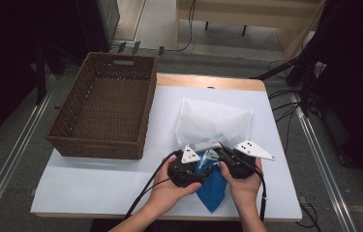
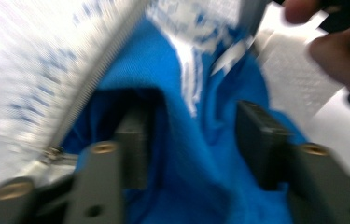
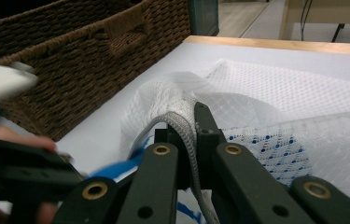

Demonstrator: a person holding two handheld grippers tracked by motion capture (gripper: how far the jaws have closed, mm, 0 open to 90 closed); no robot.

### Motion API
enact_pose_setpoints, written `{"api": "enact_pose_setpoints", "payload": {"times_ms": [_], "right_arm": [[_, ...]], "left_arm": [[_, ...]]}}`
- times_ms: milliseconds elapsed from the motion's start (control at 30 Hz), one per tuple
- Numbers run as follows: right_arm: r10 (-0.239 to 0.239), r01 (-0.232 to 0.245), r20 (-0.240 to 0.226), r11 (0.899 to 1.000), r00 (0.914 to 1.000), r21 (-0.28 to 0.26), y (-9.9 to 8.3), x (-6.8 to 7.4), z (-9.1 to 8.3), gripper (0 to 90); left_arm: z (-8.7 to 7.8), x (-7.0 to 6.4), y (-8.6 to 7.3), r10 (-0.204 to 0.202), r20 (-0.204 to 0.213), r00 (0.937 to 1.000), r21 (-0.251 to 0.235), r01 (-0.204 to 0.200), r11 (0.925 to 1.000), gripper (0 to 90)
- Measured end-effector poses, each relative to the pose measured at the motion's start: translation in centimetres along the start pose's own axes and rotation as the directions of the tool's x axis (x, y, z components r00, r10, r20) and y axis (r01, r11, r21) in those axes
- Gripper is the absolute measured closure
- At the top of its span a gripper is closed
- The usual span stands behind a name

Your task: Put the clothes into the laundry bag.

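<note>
White mesh bag (image 1: 214,123) lies mid-table beside a wicker basket (image 1: 102,108), both grippers meeting at its near edge over blue cloth (image 1: 213,189). Left gripper (image 2: 191,135) view — jaws apart around that cloth. Right gripper (image 3: 189,135) view — jaws pinched on the bag's zipper edge (image 3: 182,126).

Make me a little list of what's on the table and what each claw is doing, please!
work in hand: a blue cloth and a white mesh bag, handled together
blue cloth: part sticks out of the bag toward the person
white mesh bag: lies flat on the table, zip edge at the near end
left claw: jaws apart, blue cloth bunched between them
right claw: shut on the bag's zip edge
wicker basket: at the table's left, nothing inside
table: white top
</note>
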State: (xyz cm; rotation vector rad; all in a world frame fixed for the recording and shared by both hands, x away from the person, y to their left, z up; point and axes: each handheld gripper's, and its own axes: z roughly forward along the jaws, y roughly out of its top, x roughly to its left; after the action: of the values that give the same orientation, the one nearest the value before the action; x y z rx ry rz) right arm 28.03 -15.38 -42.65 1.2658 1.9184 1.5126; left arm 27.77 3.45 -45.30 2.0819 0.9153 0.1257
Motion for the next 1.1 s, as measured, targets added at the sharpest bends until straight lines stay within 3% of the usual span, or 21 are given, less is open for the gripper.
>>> {"api": "enact_pose_setpoints", "payload": {"times_ms": [67,133,233,300,367,467,567,633,733,767,833,900,1100], "right_arm": [[-0.013,0.013,-0.009,1.000,0.9999,0.006,-0.2,0.4,0.2,90.0],[-0.022,0.022,-0.012,1.000,0.9997,0.016,-0.3,0.7,0.4,90.0],[-0.015,0.015,-0.022,1.000,0.9997,0.011,-0.3,0.8,0.5,90.0],[-0.012,0.012,-0.032,1.000,0.9994,-0.003,-0.1,0.9,0.3,90.0],[-0.021,0.020,-0.036,1.000,0.9991,-0.016,0.3,1.2,-0.1,90.0],[-0.013,0.010,-0.039,0.998,0.9991,-0.055,0.9,1.3,-0.8,90.0],[-0.007,0.005,-0.035,0.998,0.9994,-0.067,1.1,1.2,-1.2,90.0],[-0.003,0.001,-0.036,0.998,0.9994,-0.064,1.1,1.1,-1.2,90.0],[-0.001,-0.001,-0.029,0.999,0.9996,-0.045,0.7,0.8,-0.9,90.0],[-0.001,-0.001,-0.026,0.999,0.9997,-0.045,0.6,0.7,-0.8,90.0],[0.008,-0.009,-0.019,0.999,0.9998,-0.034,0.5,0.4,-0.7,90.0],[0.016,-0.016,-0.012,0.999,0.9998,-0.038,0.4,-0.1,-0.7,90.0],[0.034,-0.034,-0.004,0.999,0.9994,-0.036,0.4,-0.7,-0.7,90.0]], "left_arm": [[0.3,0.2,0.0,-0.037,0.031,0.9989,0.015,0.036,0.9992,73.5],[0.1,0.0,0.4,-0.030,0.050,0.9983,-0.003,0.030,0.9995,78.6],[0.0,-0.2,1.3,-0.019,0.079,0.9967,-0.020,0.021,0.9996,80.0],[0.1,-0.2,1.9,-0.008,0.069,0.9975,-0.023,0.010,0.9997,80.0],[0.2,0.2,2.5,-0.022,0.066,0.9976,-0.054,0.025,0.9982,80.1],[-0.2,1.0,3.2,-0.098,0.045,0.9942,-0.144,0.103,0.9841,79.8],[-0.2,1.2,3.3,-0.117,-0.011,0.9930,-0.209,0.113,0.9715,79.0],[1.2,1.5,2.9,-0.106,-0.060,0.9926,-0.173,0.094,0.9804,76.9],[3.5,2.7,2.0,-0.129,-0.045,0.9906,-0.050,0.127,0.9907,66.4],[3.9,2.8,1.6,-0.119,-0.044,0.9919,-0.041,0.118,0.9922,63.8],[3.4,2.7,1.3,-0.111,-0.014,0.9938,-0.065,0.109,0.9919,59.7],[2.4,2.4,1.4,-0.091,0.006,0.9959,-0.087,0.091,0.9920,49.6],[-0.8,0.8,1.8,-0.027,0.021,0.9994,-0.157,0.030,0.9871,33.6]]}}
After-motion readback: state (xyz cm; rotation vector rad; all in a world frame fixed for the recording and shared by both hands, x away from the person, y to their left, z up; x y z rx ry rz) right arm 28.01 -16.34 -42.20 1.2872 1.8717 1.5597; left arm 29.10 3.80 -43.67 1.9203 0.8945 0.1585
